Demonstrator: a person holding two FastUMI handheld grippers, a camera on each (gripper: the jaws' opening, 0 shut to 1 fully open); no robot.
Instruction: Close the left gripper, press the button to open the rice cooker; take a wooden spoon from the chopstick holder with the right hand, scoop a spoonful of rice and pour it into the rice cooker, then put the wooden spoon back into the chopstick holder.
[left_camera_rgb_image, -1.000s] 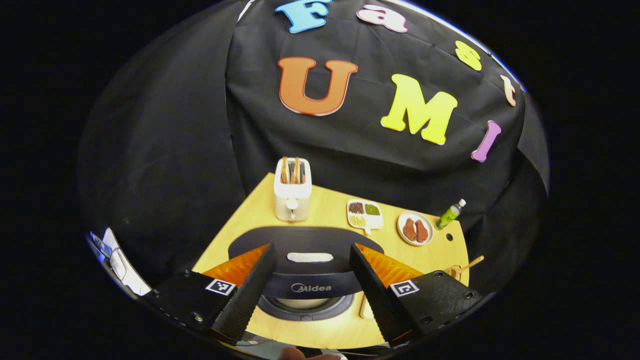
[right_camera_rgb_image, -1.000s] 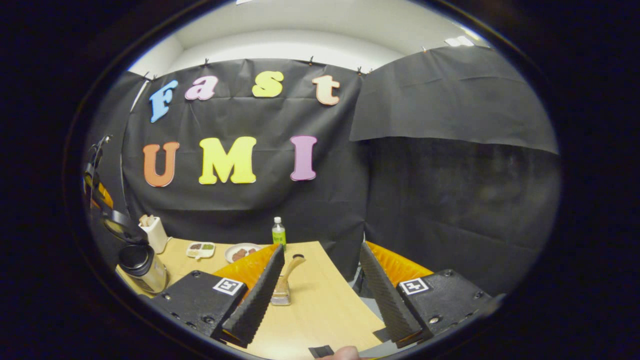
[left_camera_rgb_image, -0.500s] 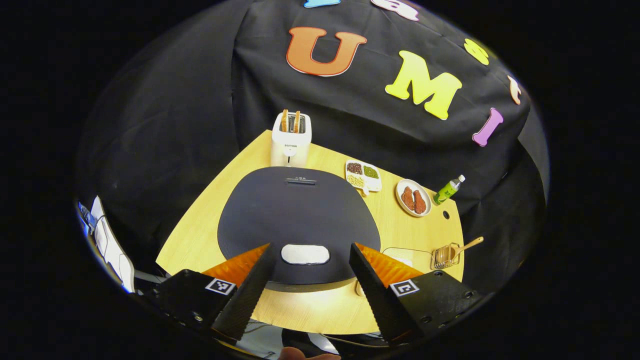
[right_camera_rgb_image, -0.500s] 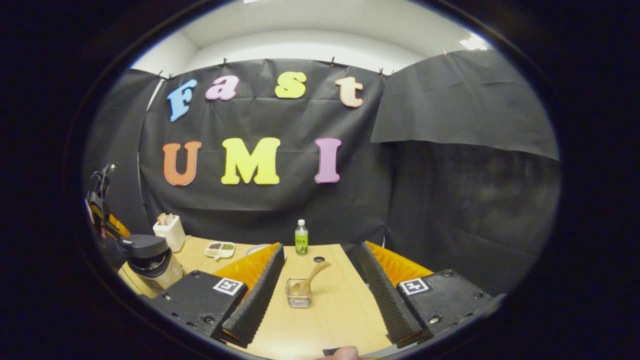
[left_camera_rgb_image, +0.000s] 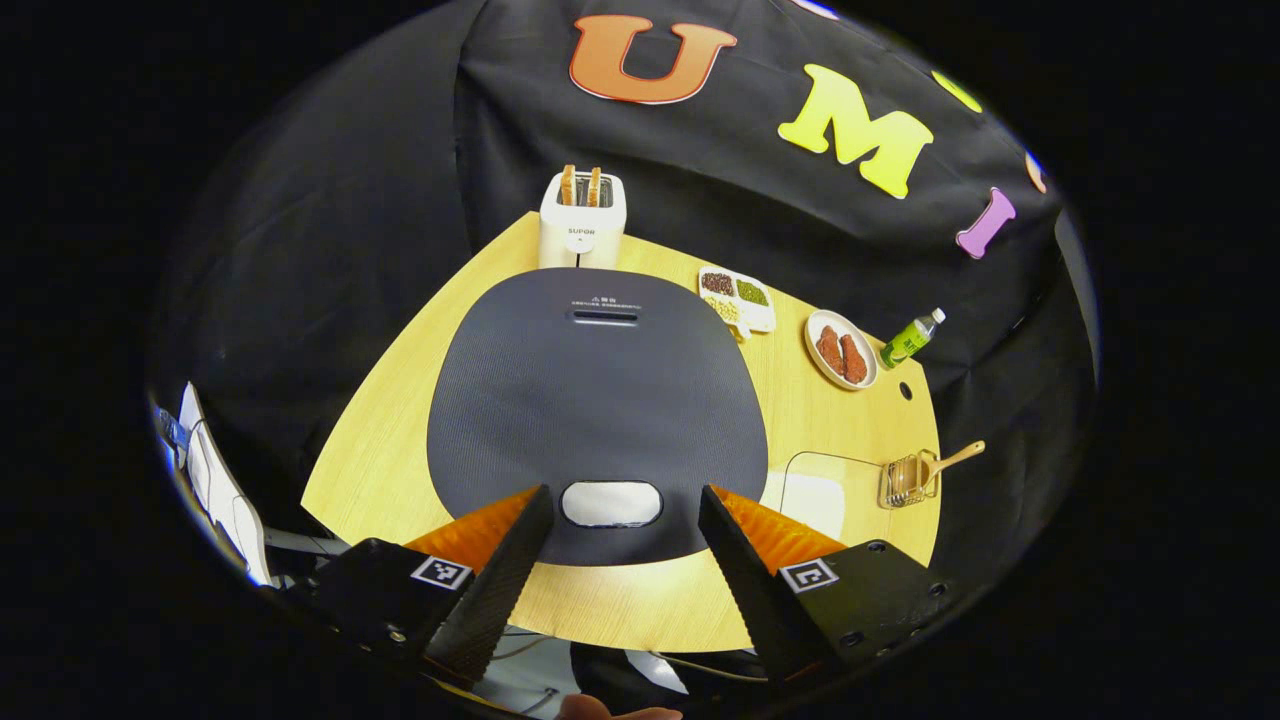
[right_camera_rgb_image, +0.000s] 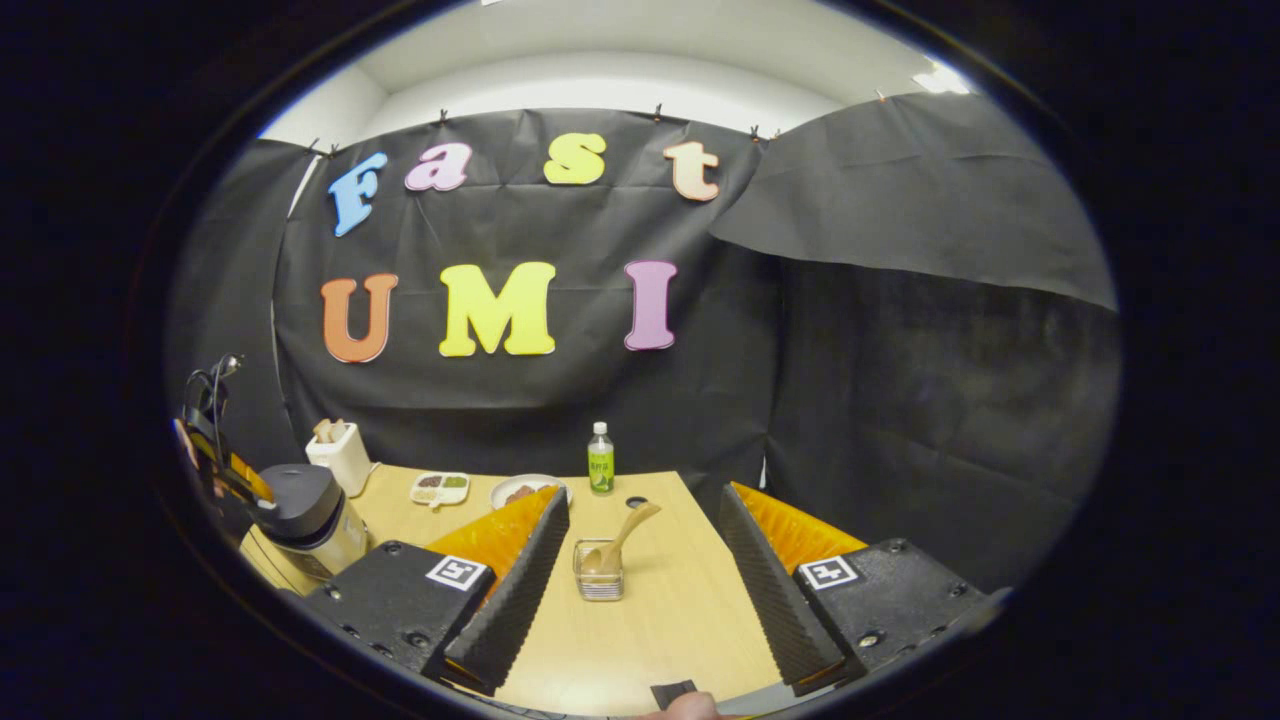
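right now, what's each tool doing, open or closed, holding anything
Left tool: open, empty, above the rice cooker button.
Right tool: open, empty, facing the wooden spoon.

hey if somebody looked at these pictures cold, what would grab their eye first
Probably the big dark rice cooker lid, shut, taking up the middle of the left gripper view, with its pale button just ahead of the left gripper's open jaws. Next, the wooden spoon leaning in the wire chopstick holder, on the table ahead of the right gripper.

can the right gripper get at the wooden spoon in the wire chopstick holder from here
Probably yes. The right gripper is open, and the wooden spoon leans in the wire chopstick holder straight ahead between its fingers, with bare table between.
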